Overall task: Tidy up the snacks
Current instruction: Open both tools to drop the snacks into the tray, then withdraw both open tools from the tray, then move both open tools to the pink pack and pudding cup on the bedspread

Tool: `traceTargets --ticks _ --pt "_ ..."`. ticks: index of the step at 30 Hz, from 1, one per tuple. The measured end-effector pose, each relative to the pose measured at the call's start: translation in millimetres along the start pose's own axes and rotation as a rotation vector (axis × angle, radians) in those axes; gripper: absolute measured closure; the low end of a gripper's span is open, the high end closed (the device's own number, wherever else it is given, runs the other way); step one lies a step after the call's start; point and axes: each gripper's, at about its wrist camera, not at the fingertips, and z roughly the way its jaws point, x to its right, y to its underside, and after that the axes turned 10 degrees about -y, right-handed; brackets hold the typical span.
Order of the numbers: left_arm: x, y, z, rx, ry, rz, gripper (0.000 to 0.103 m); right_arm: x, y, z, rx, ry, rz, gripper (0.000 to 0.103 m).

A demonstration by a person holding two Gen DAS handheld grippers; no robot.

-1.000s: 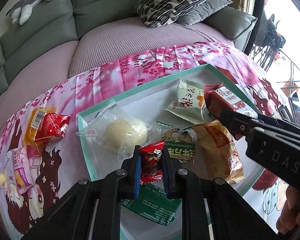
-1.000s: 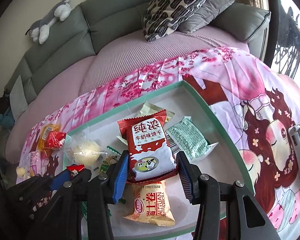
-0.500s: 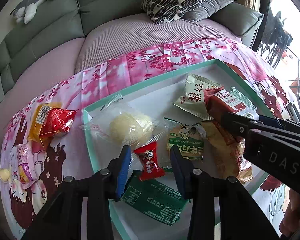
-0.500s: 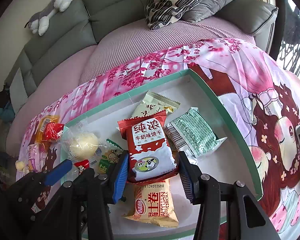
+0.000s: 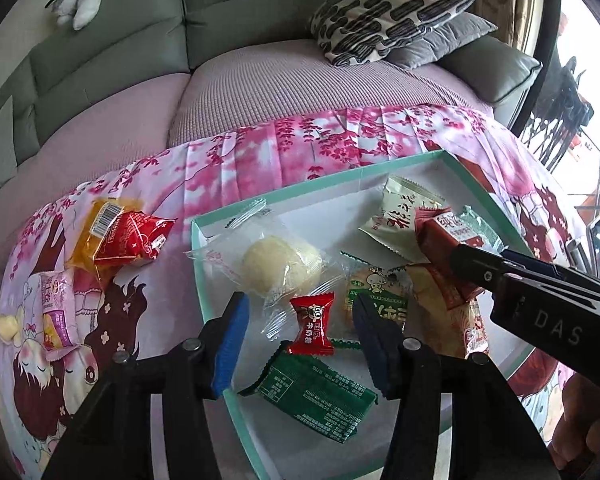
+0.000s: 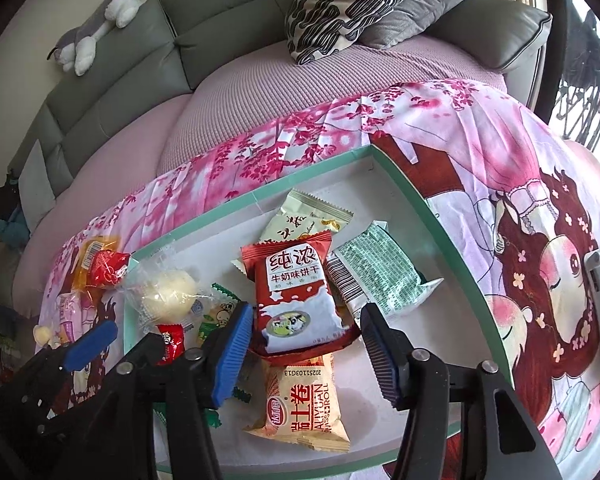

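Note:
A teal-rimmed white tray (image 5: 320,178) (image 6: 260,196) holds several snack packets. In the left wrist view my left gripper (image 5: 299,318) hangs over its near corner, jaws opening. A small red candy (image 5: 312,326) lies loose between them, touching neither pad, partly on a dark green packet (image 5: 316,394). In the right wrist view my right gripper (image 6: 306,316) is also opening. The red milk-biscuit packet (image 6: 292,280) rests between its jaws on a yellow egg-roll packet (image 6: 304,404), and the right pad stands clear of it. A bun in clear wrap (image 5: 280,266) lies at the tray's left.
A red packet on an orange one (image 5: 128,236), a pink packet (image 5: 56,316) and a small yellow sweet (image 5: 6,326) lie on the pink cloth left of the tray. A cream packet (image 6: 304,220) and pale green packet (image 6: 376,276) fill the tray's far right. A sofa with cushions (image 5: 380,16) stands behind.
The left jaws were shut on the red candy and have spread, leaving it lying in the tray. The right jaws have widened off the red biscuit packet.

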Motion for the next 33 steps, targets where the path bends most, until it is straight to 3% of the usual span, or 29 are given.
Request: traceTargets --ticks 5,12,16,18,22,26,30,33 --pt "-8.7 -1.3 -6.4 0.012 0.022 -0.050 0.047 2.5 -1.0 -6.0 0.019 0.007 0.012 0.036" --pt "-37.4 -3.9 -17.8 0.050 0.021 -0.189 0.047 5.6 -2.5 -13.9 0.042 0.008 0.021 0.036" --pt "-60.7 -3.4 -16.0 0.047 0.006 -0.305 0.029 3.7 -2.0 -12.6 0.035 0.014 0.010 0.034" --pt "-74.0 -1.3 -13.9 0.042 -0.025 -0.372 0.026 2.6 -1.9 -11.9 0.034 0.022 0.004 0.020" --pt "-93.1 5.1 -7.4 0.018 -0.107 -0.449 0.019 1.1 -1.8 -10.7 0.034 0.033 -0.008 0.016" --pt "-97.8 11.3 1.1 0.003 -0.156 -0.468 0.017 -0.7 -1.2 -5.7 0.014 0.057 -0.026 0.015" --pt "-95.6 14.9 8.7 -0.010 -0.204 -0.449 0.004 -1.2 -1.1 -4.2 0.012 0.077 -0.040 0.000" --pt "-96.8 16.4 11.4 -0.003 -0.223 -0.447 0.001 -2.4 -1.1 -5.2 0.021 0.087 -0.052 0.000"
